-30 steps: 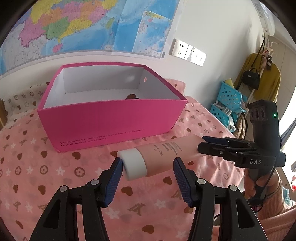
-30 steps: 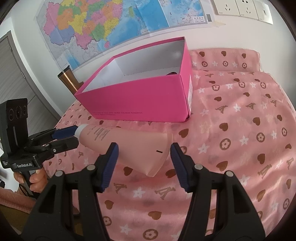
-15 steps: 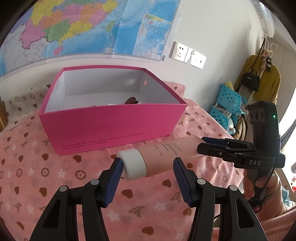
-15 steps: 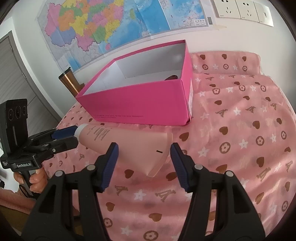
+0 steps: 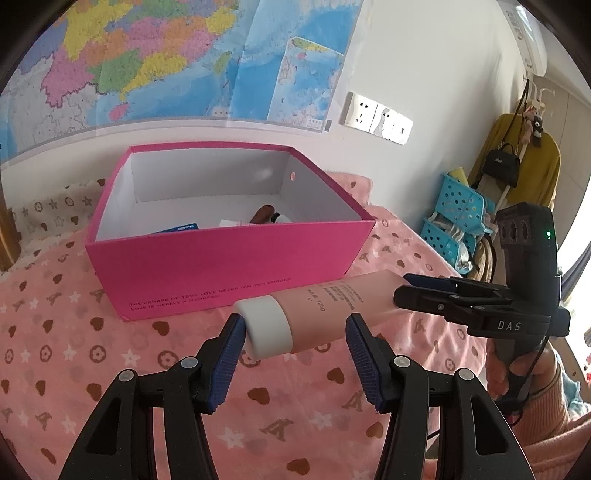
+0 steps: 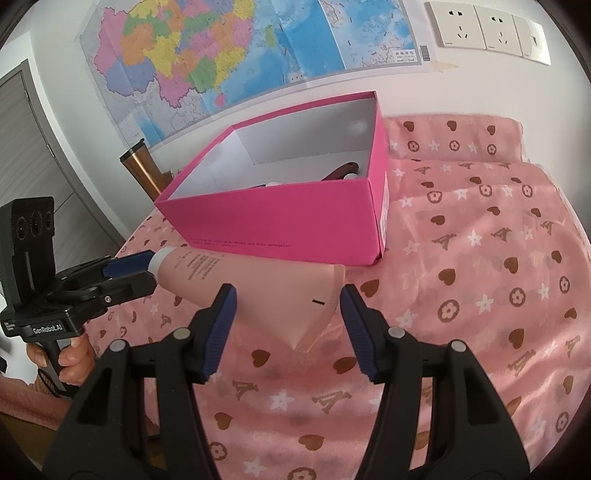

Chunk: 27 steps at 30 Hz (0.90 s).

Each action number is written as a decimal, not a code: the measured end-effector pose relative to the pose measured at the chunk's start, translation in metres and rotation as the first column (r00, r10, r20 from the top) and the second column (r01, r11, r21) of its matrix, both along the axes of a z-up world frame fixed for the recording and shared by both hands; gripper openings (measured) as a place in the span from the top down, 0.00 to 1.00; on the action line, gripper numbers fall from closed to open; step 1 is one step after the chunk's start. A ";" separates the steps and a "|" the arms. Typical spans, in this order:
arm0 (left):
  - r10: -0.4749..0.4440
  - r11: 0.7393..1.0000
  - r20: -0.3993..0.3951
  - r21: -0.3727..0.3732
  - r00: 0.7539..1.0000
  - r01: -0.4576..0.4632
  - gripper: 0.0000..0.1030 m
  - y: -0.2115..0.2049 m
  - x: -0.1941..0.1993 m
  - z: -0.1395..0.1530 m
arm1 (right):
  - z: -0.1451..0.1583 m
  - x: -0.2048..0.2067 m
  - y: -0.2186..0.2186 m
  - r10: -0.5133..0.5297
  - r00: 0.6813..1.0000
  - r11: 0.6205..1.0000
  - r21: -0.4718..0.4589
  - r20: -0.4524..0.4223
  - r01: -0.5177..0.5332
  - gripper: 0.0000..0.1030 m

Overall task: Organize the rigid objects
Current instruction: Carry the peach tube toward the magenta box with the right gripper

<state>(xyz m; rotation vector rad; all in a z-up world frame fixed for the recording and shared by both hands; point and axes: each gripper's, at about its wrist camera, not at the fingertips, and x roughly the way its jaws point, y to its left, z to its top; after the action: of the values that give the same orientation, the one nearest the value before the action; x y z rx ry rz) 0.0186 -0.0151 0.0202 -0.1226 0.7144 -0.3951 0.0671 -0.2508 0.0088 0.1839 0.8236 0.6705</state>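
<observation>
Left wrist: tube [image 5: 314,314] cap btwn jaws, lifted

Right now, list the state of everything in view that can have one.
Pink tube, capped, held in the air at both ends.
Left gripper, shut on the tube's cap end.
Right gripper, shut on the tube's flat end.
Pink box, open, no lid, a few items inside.
Copper tumbler, upright, lid on.
Wall sockets, nothing plugged in.
</observation>
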 end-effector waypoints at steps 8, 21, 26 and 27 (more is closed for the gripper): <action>0.008 1.000 0.013 -0.007 1.000 -0.008 0.43 0.002 0.000 0.003 | 0.005 0.002 0.002 0.006 1.000 1.000 0.001 0.015 -0.006 0.41; 0.013 1.000 0.025 -0.005 1.000 -0.012 0.43 0.002 0.002 0.006 | 0.013 0.005 0.003 0.006 0.999 1.000 0.003 0.041 -0.006 0.41; 0.014 1.000 0.030 -0.005 0.999 -0.014 0.43 0.002 0.002 0.008 | 0.015 0.006 0.003 0.006 0.999 1.000 0.004 0.048 -0.006 0.41; 0.014 1.000 0.031 -0.004 0.999 -0.014 0.43 0.002 0.002 0.008 | 0.016 0.006 0.003 0.006 0.999 1.000 0.004 0.049 -0.006 0.41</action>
<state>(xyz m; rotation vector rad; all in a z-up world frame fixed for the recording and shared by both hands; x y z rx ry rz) 0.0209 -0.0134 0.0282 -0.1252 0.6822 -0.3840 0.0732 -0.2482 0.0243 0.1679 0.7759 0.6801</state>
